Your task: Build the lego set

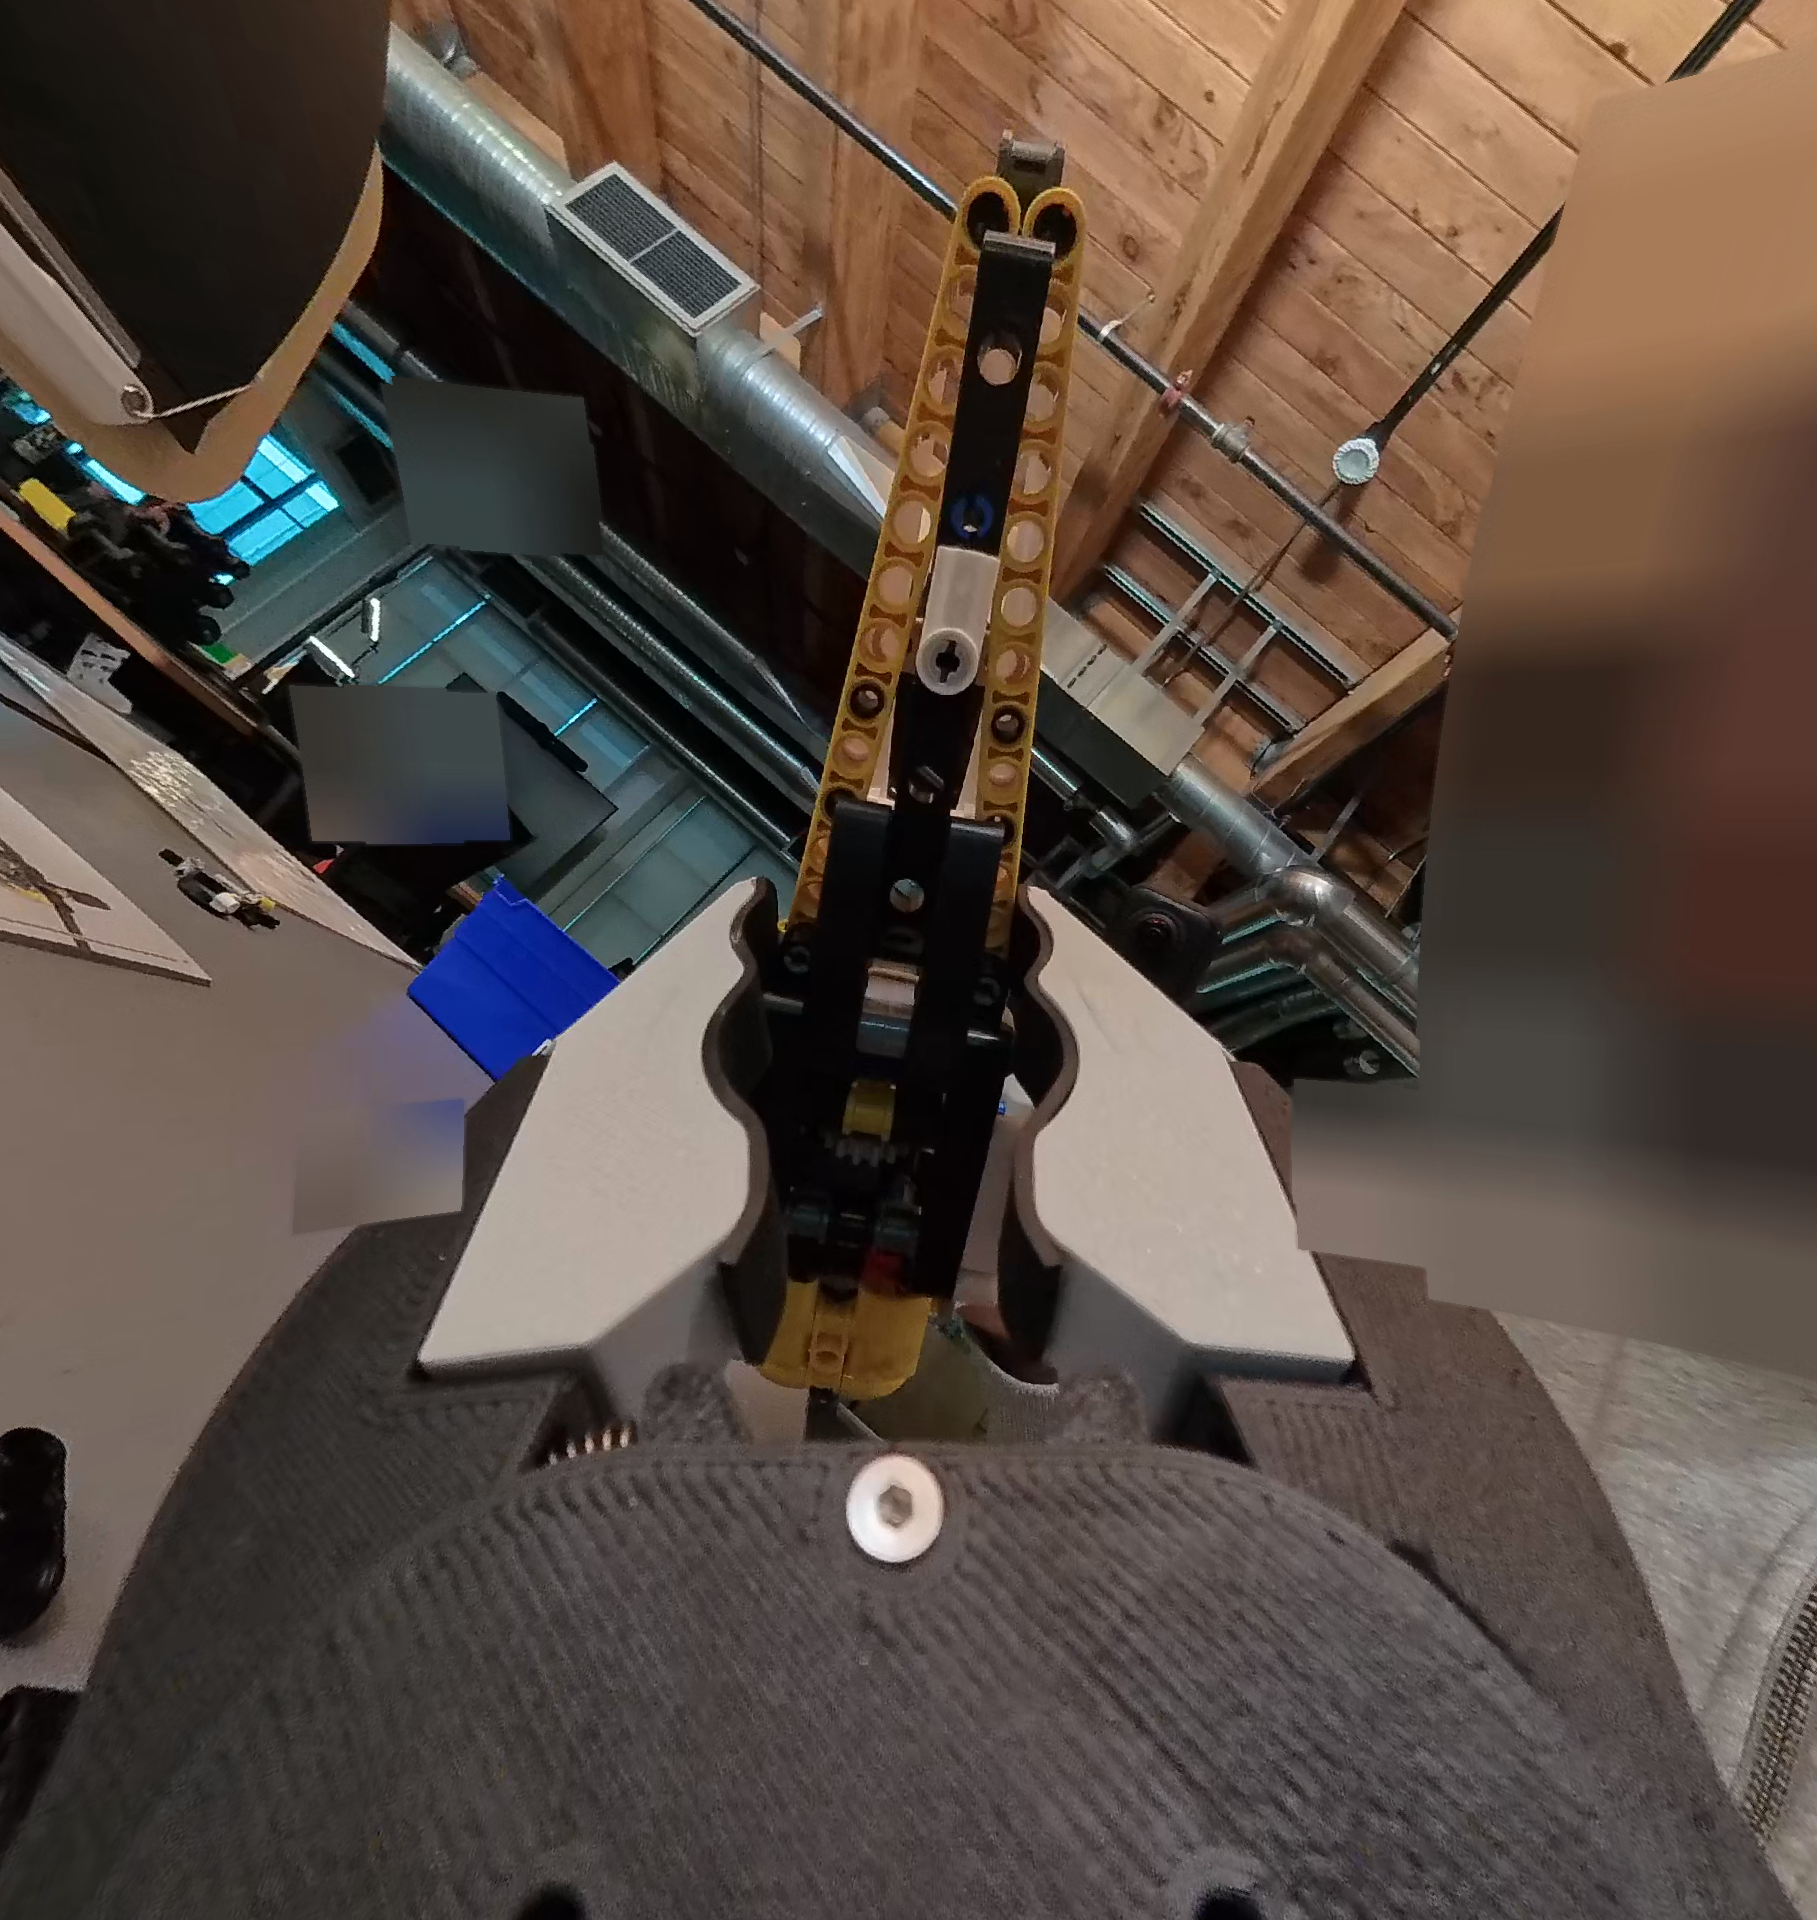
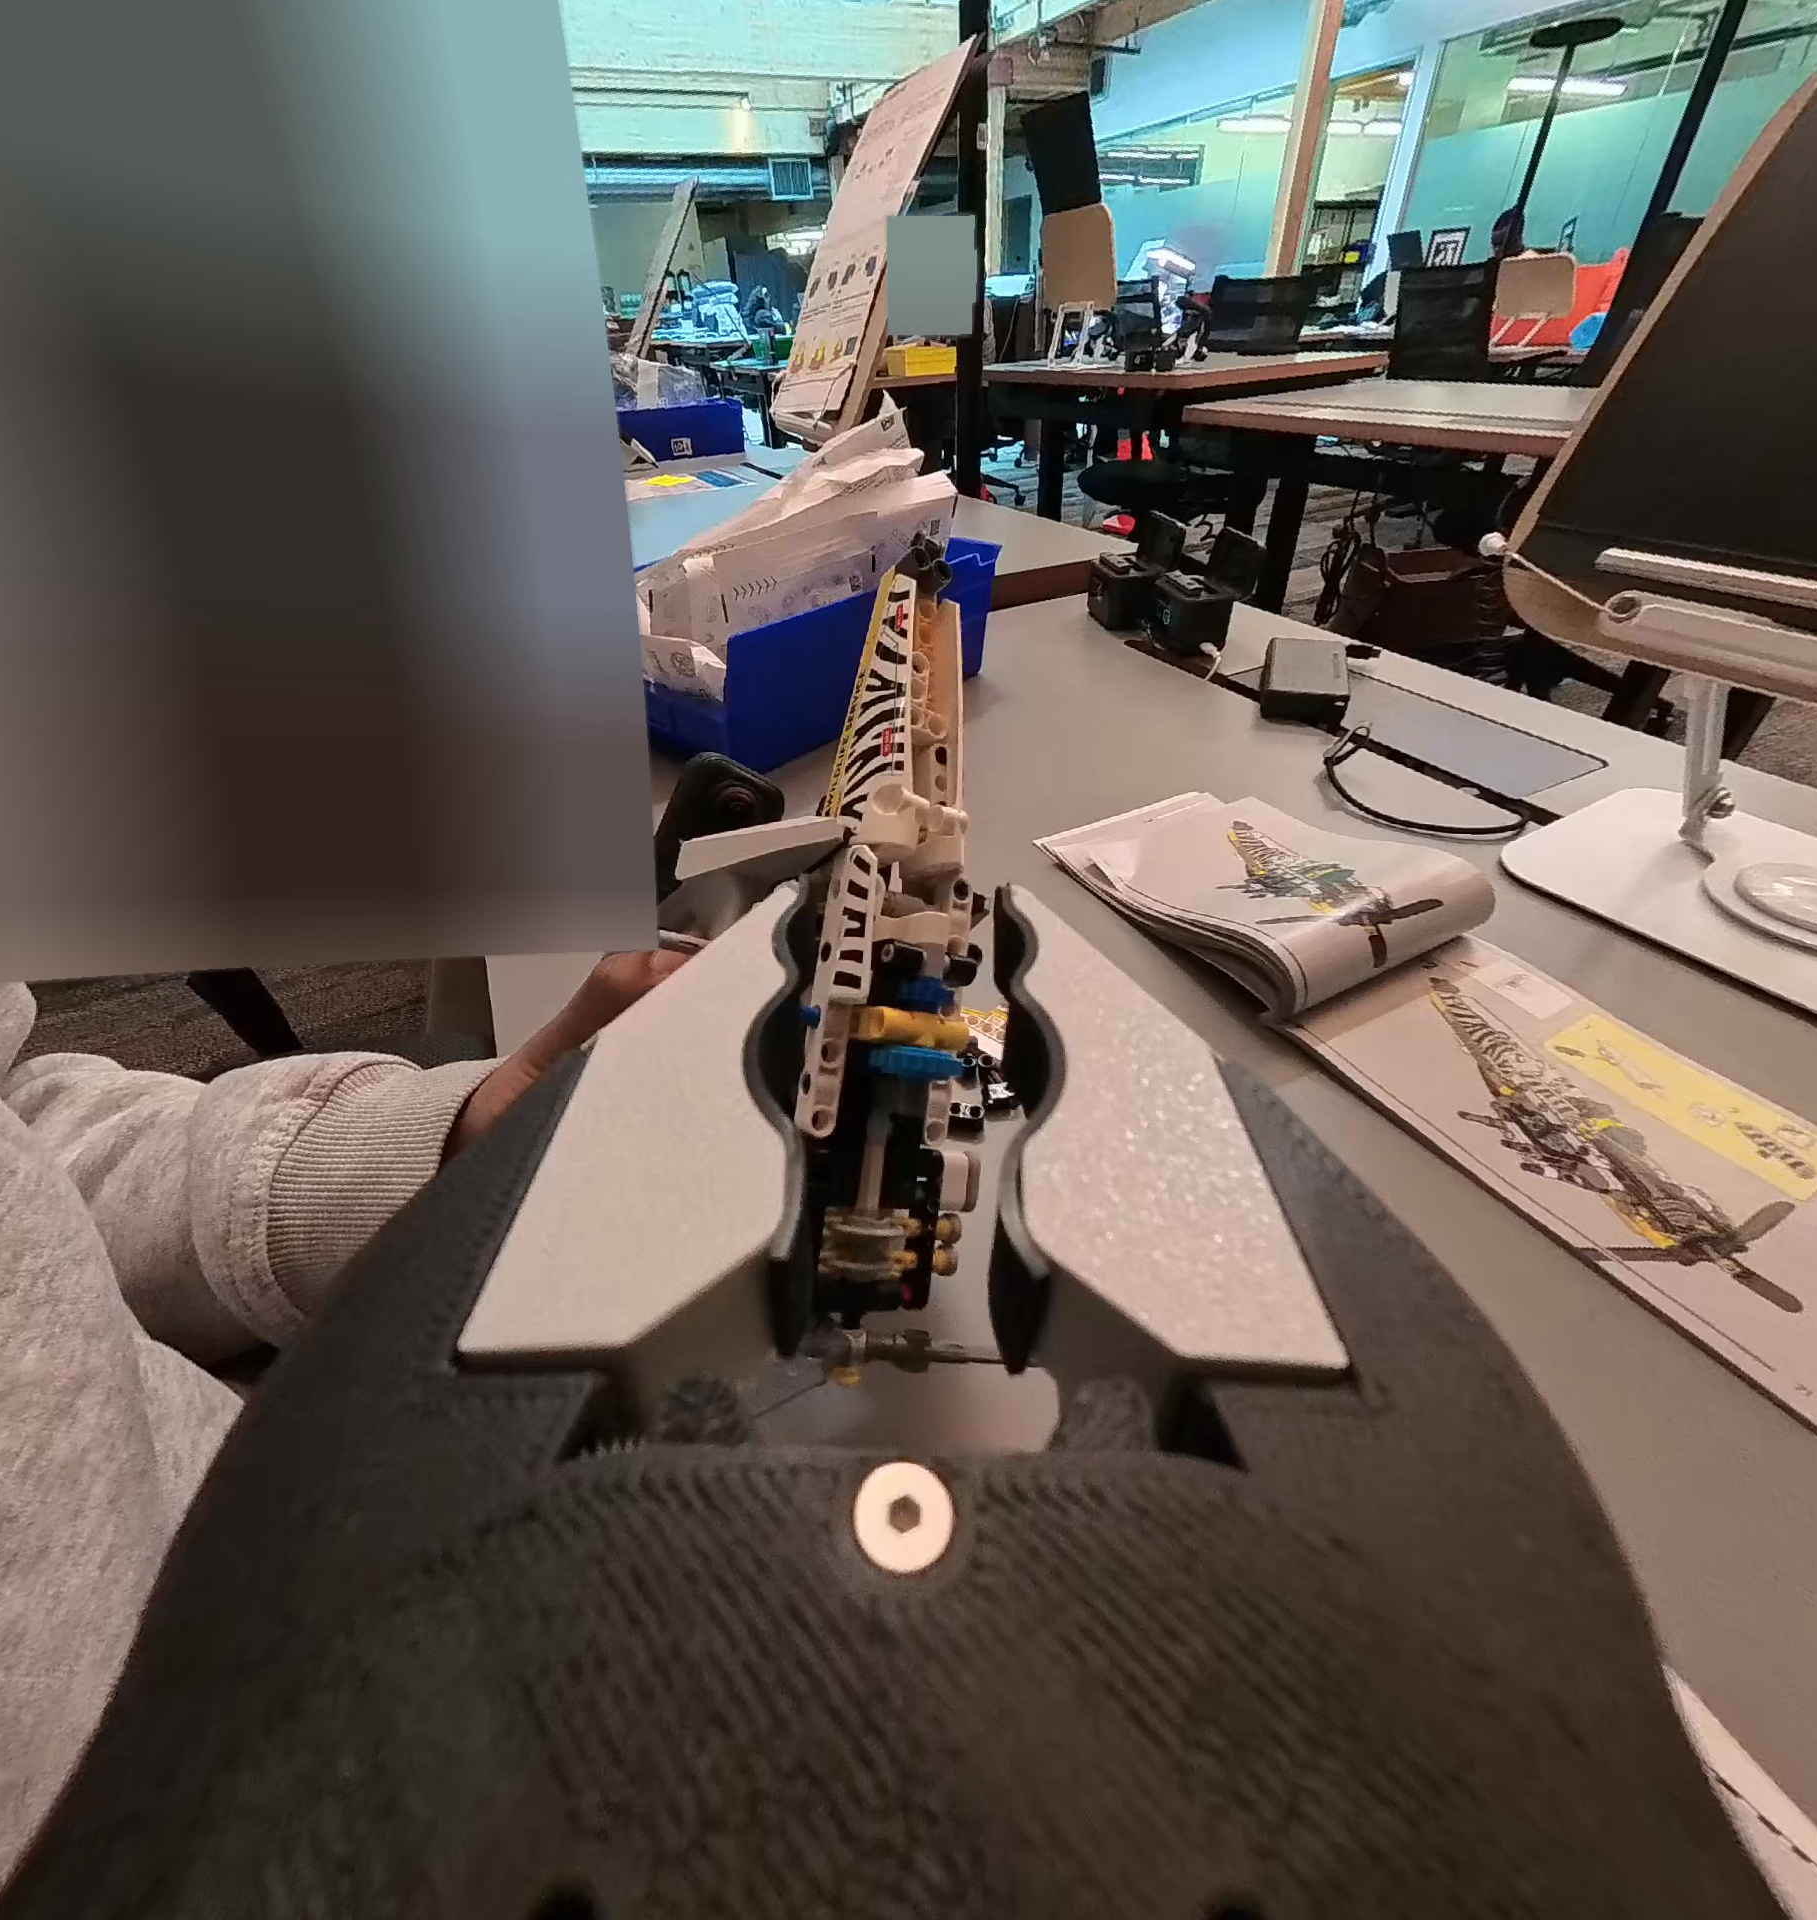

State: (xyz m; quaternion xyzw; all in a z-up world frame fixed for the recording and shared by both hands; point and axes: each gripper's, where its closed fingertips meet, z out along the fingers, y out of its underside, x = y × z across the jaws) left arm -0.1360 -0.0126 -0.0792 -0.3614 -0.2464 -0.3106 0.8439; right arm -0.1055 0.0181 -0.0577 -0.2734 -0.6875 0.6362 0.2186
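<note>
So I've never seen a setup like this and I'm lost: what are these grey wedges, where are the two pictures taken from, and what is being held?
The grey wedges are the fingers of two hand-held grippers; a camera on each looks along them. The left gripper and the right gripper both clamp what seems to be one lego model, long, with yellow, black and zebra-striped parts. The left view is tilted up toward the wooden ceiling. On the grey table lie open instruction booklets and a blue bin of paper bags.

One lego model (image 2: 888, 935) — two instruction booklets (image 2: 1288, 904) — one blue bin (image 2: 779, 686) — two claws (image 2: 899, 1039).
</note>
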